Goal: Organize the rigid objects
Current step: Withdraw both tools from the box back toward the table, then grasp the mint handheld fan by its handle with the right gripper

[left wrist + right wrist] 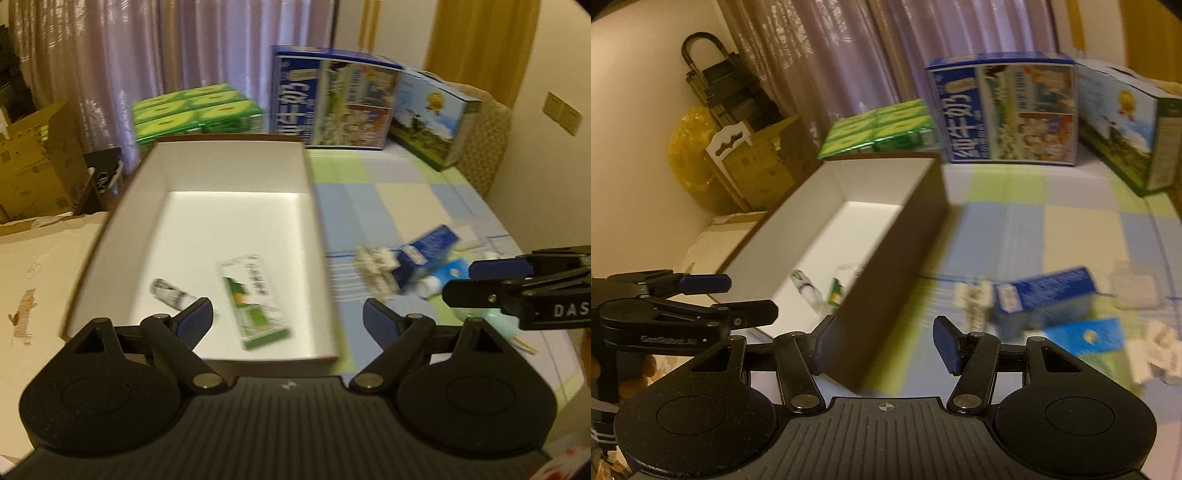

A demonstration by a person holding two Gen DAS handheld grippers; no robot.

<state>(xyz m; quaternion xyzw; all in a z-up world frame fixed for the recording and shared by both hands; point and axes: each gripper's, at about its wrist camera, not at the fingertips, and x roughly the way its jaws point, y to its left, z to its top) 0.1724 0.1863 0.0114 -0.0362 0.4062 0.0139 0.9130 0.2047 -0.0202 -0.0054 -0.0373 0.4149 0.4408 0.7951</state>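
Cardboard box sits on checked tablecloth before curtains, both hand-held grippers released, empty

1. One open brown box, two items inside: green carton, small tube.
2. Two large milk cases (back of worktop).
3. One green multipack.
4. Two claws, left and right.

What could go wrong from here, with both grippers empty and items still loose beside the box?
1. The open right gripper straddles the brown box's near corner; moving forward could shove the box.
2. The blue carton, white blister pack and smaller blue packet lie crowded together, so a grasp may catch or scatter neighbours.
3. The green-and-white carton and small tube already occupy the box's near end; drops there could land on them.
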